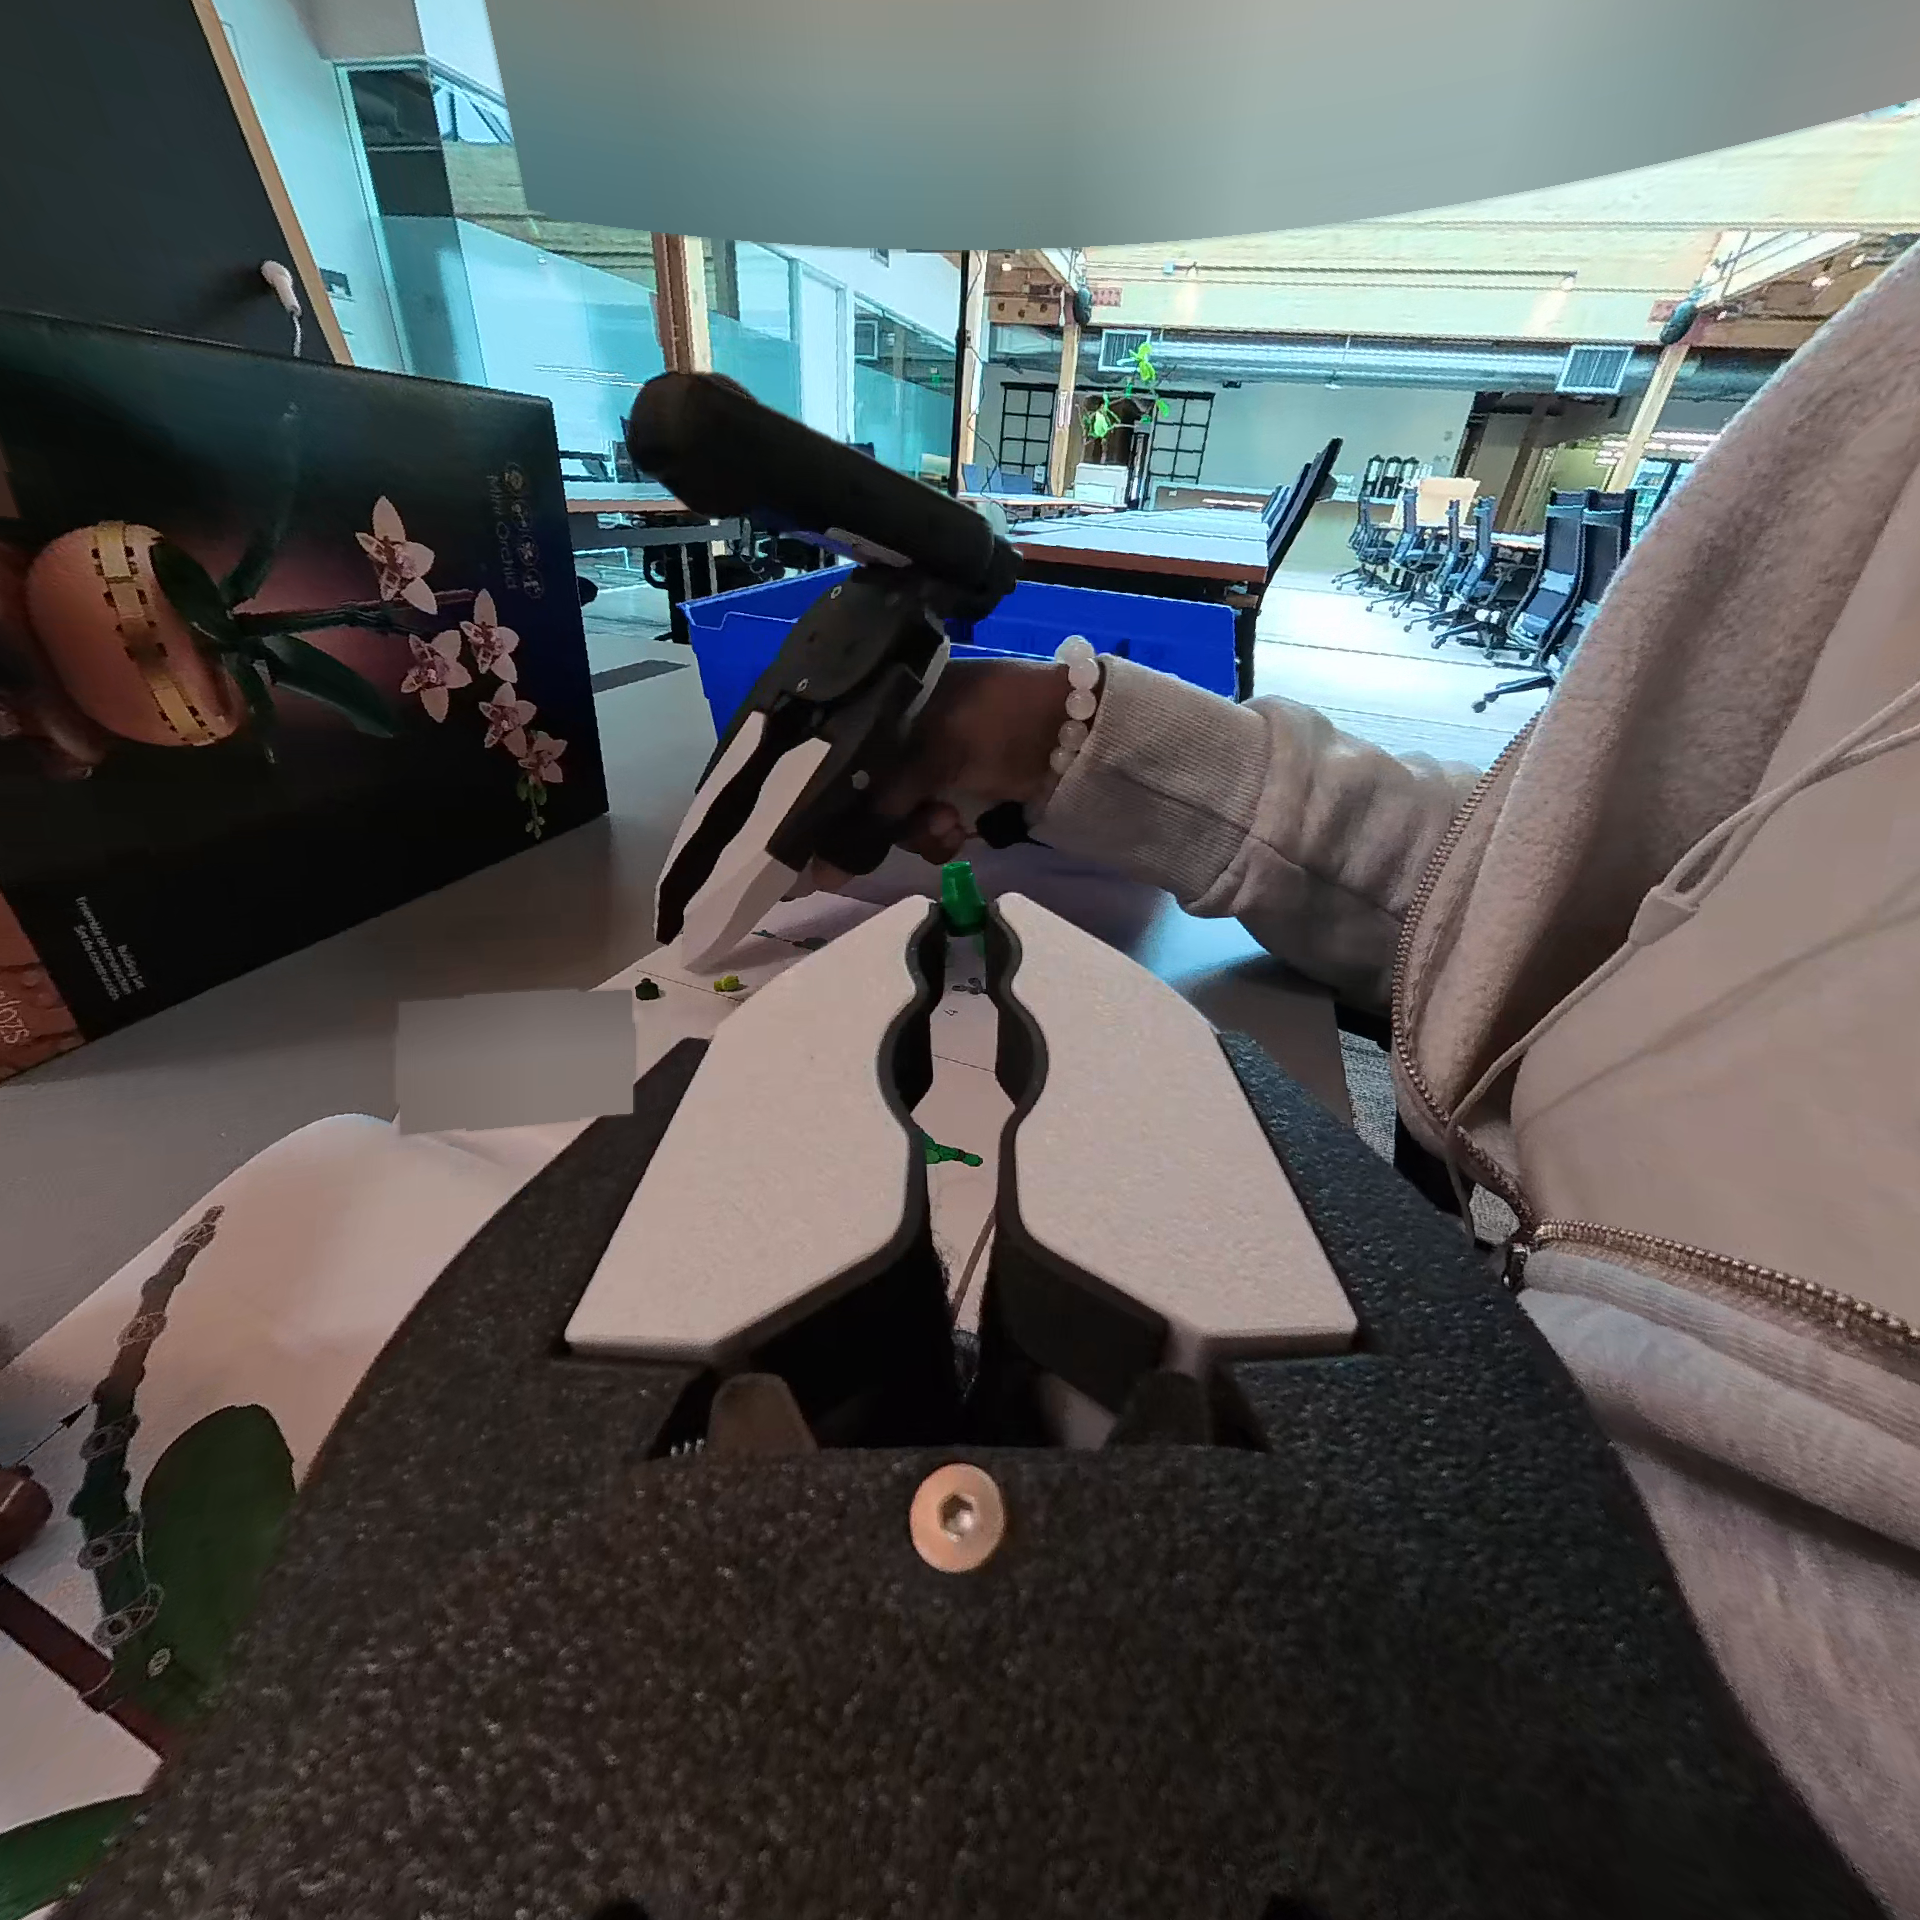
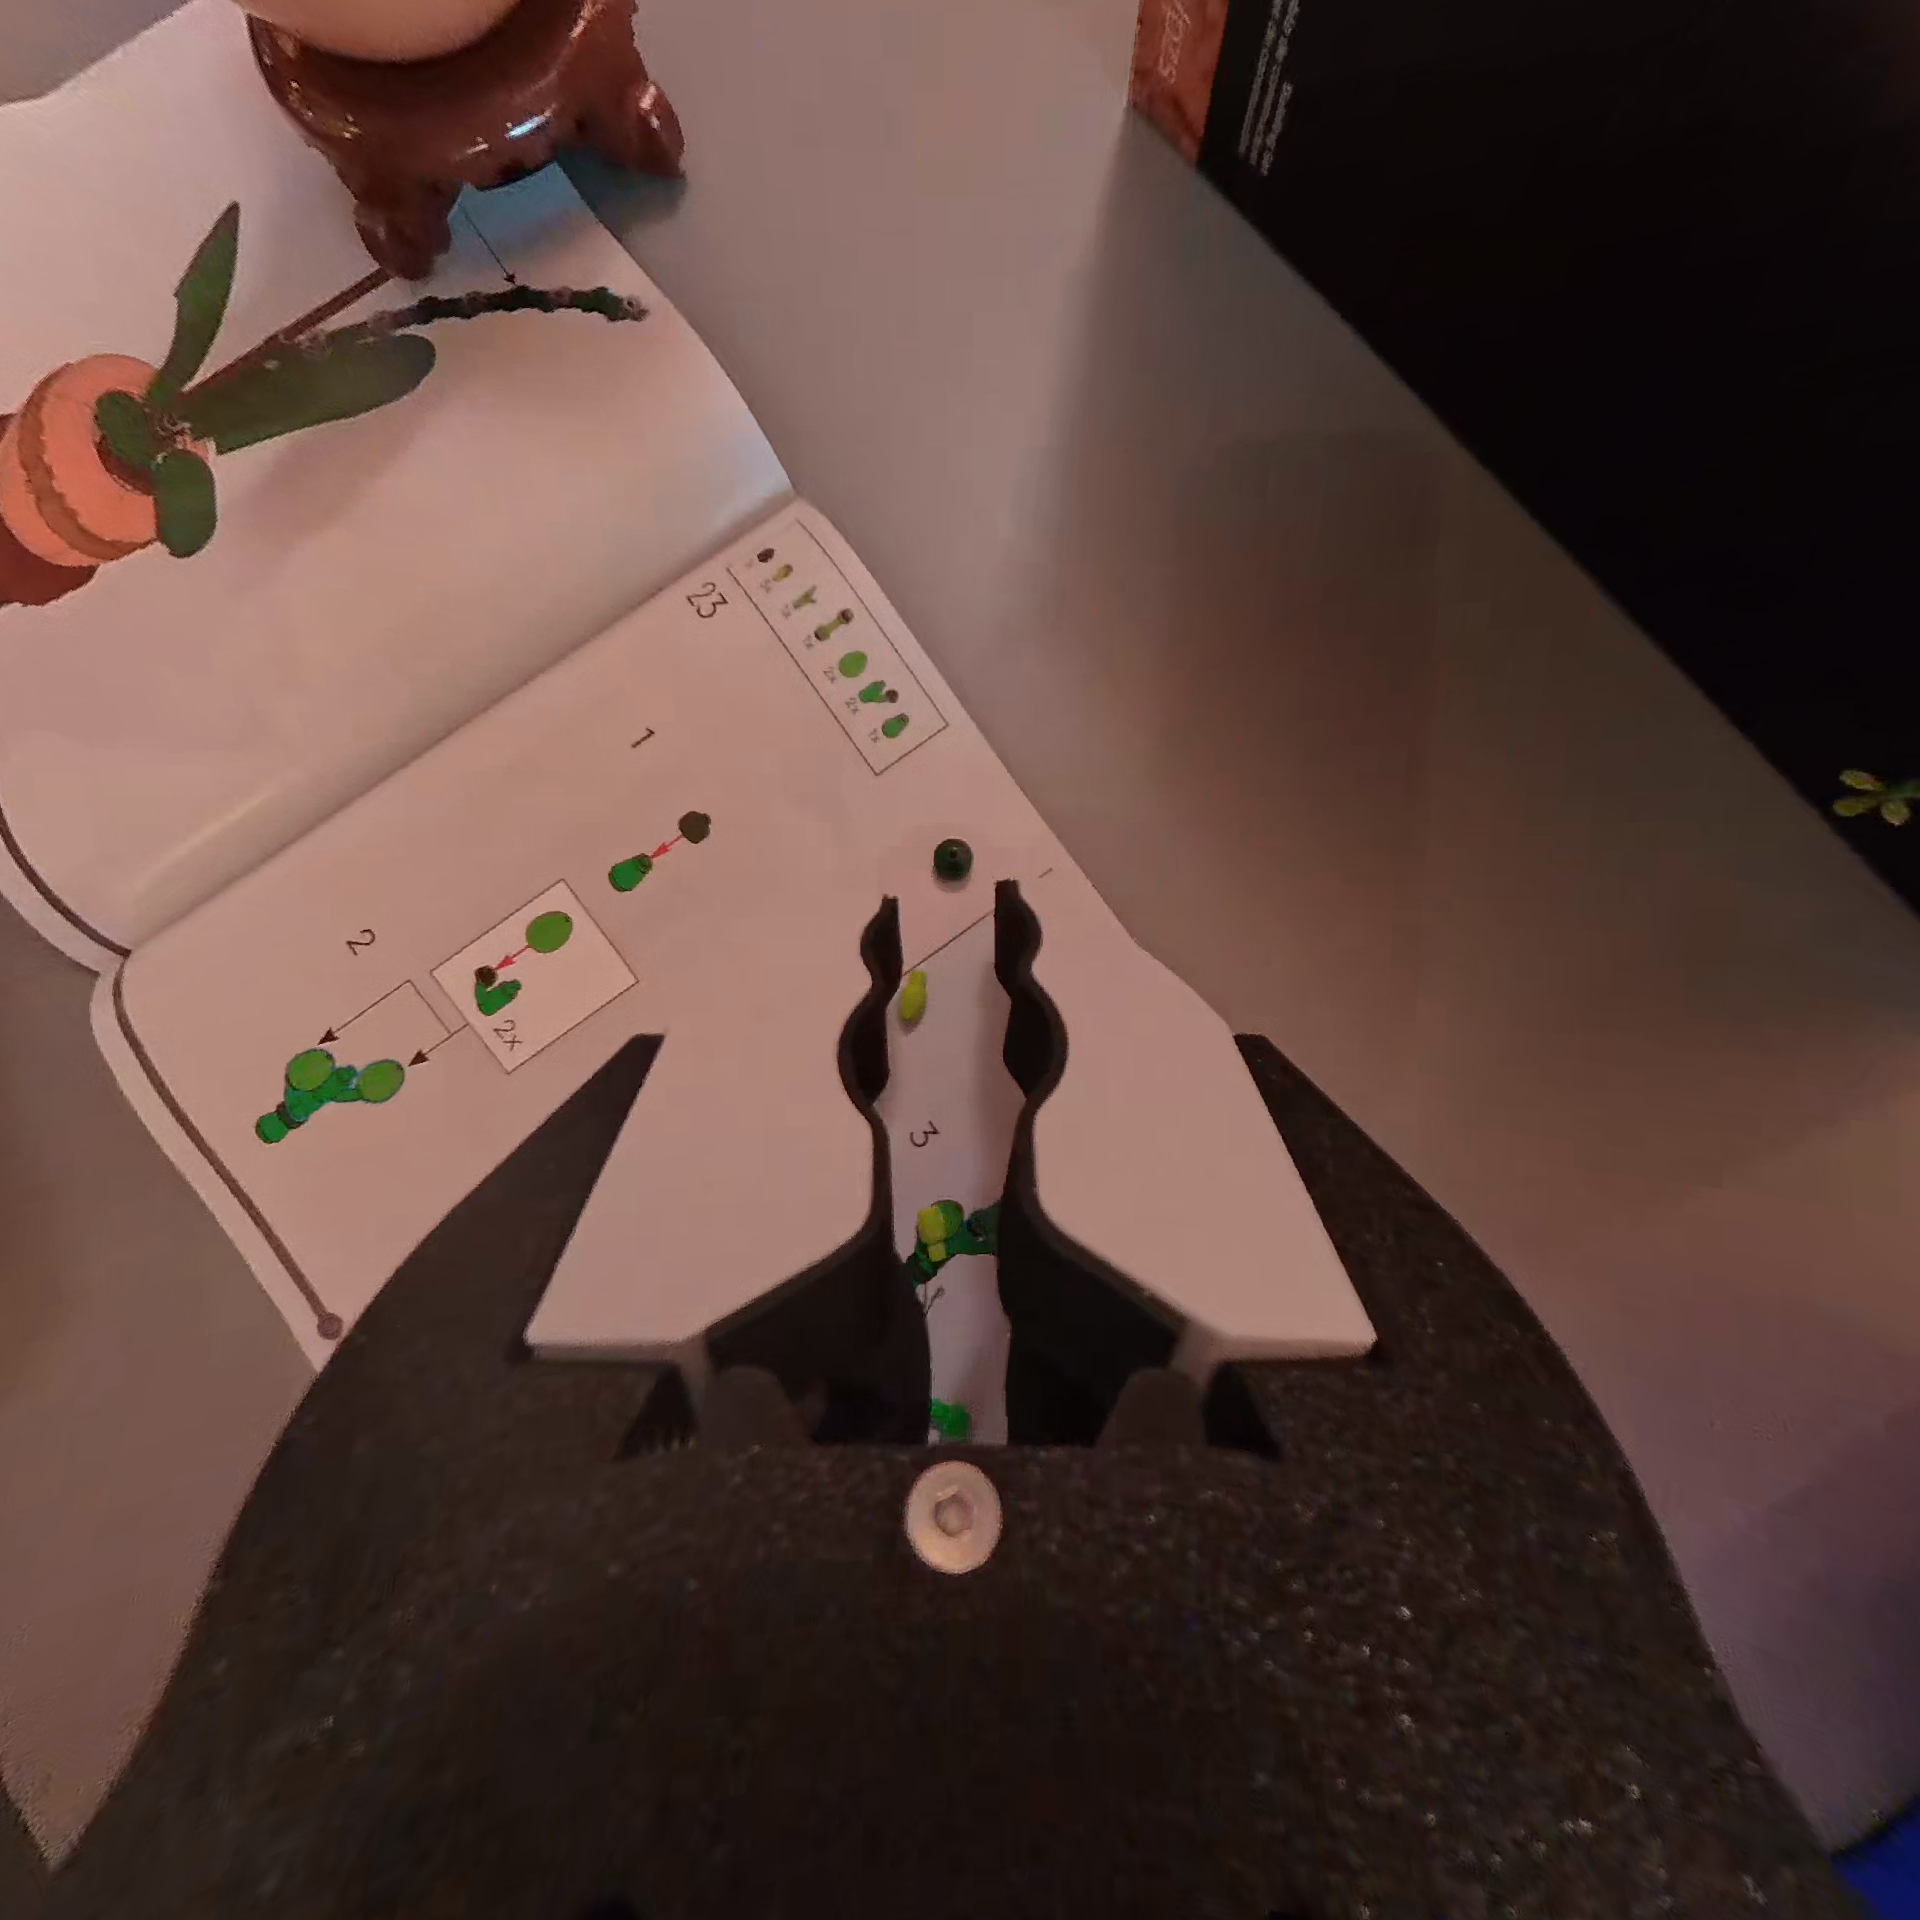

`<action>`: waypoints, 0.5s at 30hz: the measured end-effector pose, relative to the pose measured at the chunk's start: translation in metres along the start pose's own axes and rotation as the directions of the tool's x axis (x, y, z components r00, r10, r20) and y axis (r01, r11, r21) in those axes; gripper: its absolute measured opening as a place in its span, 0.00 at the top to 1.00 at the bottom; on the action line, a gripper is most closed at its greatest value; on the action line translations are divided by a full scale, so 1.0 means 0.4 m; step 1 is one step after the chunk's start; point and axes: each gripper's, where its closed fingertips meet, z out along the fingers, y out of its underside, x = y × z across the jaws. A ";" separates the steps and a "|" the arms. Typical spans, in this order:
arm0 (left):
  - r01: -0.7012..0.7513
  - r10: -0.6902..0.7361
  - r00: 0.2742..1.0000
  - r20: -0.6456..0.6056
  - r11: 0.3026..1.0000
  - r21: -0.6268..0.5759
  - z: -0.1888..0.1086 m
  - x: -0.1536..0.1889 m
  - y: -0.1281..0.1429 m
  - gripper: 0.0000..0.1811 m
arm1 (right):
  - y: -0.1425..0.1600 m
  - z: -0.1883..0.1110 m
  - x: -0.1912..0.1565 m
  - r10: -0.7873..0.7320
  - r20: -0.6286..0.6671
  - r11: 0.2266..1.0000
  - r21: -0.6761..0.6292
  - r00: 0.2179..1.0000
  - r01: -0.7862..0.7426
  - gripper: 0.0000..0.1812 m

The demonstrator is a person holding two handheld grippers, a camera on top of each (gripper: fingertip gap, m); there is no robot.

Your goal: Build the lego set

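Observation:
My left gripper [image 1: 962,920] is shut on a small bright green lego piece [image 1: 958,891] that sticks up from its tips, held above the open instruction booklet [image 1: 312,1247]. My right gripper [image 2: 945,896] is open and empty, tips down close to the booklet [image 2: 520,790]. A dark green round piece [image 2: 952,860] lies just beyond its tips. A lime piece [image 2: 912,1000] lies on the page between its fingers. In the left wrist view the right gripper [image 1: 717,940] points down beside the dark green piece [image 1: 646,987] and the lime piece [image 1: 727,980].
The dark lego box [image 1: 291,675] stands on the grey table [image 2: 1195,468] left of the booklet, and shows in the right wrist view [image 2: 1558,312]. A brown lego pot stand [image 2: 457,104] sits at the booklet's far end. A blue bin [image 1: 1091,634] is behind. A person's beige sleeve [image 1: 1247,810] reaches in from the right. The grippers' ends are close to 20 cm from one another.

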 end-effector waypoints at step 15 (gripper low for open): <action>0.010 -0.010 1.000 -0.001 1.000 -0.002 0.001 -0.002 0.001 0.97 | 0.008 0.014 0.005 -0.021 0.051 1.000 0.000 0.998 0.022 0.93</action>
